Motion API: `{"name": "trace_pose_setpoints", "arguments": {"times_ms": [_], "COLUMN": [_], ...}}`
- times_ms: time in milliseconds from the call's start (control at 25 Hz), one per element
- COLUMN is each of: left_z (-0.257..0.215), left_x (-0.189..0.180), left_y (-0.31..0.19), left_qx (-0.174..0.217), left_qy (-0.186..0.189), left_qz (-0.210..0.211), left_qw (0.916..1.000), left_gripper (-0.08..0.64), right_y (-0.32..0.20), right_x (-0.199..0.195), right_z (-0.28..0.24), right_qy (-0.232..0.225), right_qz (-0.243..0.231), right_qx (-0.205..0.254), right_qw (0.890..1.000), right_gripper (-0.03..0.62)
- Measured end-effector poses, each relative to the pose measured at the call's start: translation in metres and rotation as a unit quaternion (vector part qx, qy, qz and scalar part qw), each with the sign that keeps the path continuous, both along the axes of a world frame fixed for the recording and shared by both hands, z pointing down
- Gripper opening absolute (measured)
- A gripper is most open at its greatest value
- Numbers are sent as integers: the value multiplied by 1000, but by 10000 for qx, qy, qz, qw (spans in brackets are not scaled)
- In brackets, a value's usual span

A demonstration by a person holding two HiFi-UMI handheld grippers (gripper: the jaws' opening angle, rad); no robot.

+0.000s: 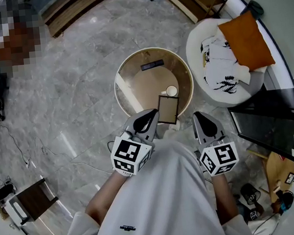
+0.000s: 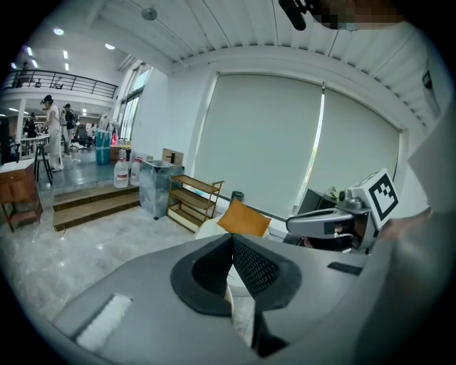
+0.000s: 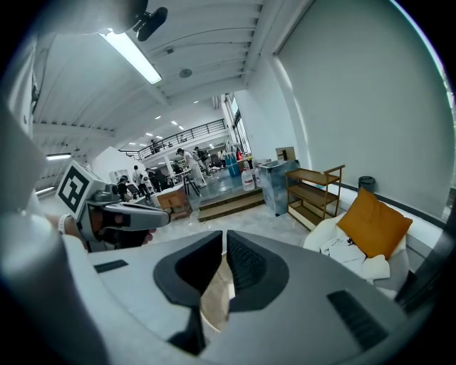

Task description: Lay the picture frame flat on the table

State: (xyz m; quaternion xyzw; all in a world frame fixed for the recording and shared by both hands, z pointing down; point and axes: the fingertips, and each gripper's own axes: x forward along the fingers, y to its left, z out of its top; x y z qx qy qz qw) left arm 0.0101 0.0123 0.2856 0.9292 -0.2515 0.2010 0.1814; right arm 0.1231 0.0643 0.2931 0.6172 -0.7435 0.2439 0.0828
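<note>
A person's white shirt (image 1: pixel 160 201) fills the near foreground of the head view, with both arms reaching forward. The left tongs (image 1: pixel 152 117) (image 2: pixel 231 238) are pressed shut with nothing between them. Their tip lies just beside the left edge of the dark-rimmed rectangular picture frame (image 1: pixel 168 109); whether they touch cannot be told. The right tongs (image 1: pixel 201 118) (image 3: pixel 223 235) are also closed to a hairline and empty, and are held apart from the frame, to its right. The frame has a thin dark border around a plain brown panel. It appears to stand upright, in portrait format, at the near edge of a round wooden desk with a cream rim (image 1: pixel 139 92). Behind it on the desk is a small white round cup (image 1: pixel 171 91), and farther back a flat black rectangular object (image 1: pixel 152 65). The floor is grey marbled stone (image 1: pixel 73 106). To the right is a white rounded armchair (image 1: pixel 201 37) holding an orange cushion (image 1: pixel 245 40) and a white cloth with black markings (image 1: pixel 219 66).
</note>
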Motion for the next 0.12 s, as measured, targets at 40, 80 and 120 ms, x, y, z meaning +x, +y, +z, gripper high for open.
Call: {"name": "trace_pose_setpoints", "arguments": {"times_ms": [40,80,120], "left_z": [0,1,1], "left_x": [0,0,0], "left_y": [1,2,2], "left_qx": [1,1,0], "left_qy": [-3,-8,-14], "left_qz": [-1,-2,-4], "left_qw": [10000,10000,10000], "left_gripper": [5,5,4], "right_y": [1,2,3], "right_x": [1,1,2], "right_z": [0,1,1], "right_qy": [-1,-2,-3], "right_qz": [5,9,13], "right_qx": [-6,-13,-19], "right_qw": [10000,10000,10000], "right_gripper": [17,17,17]}}
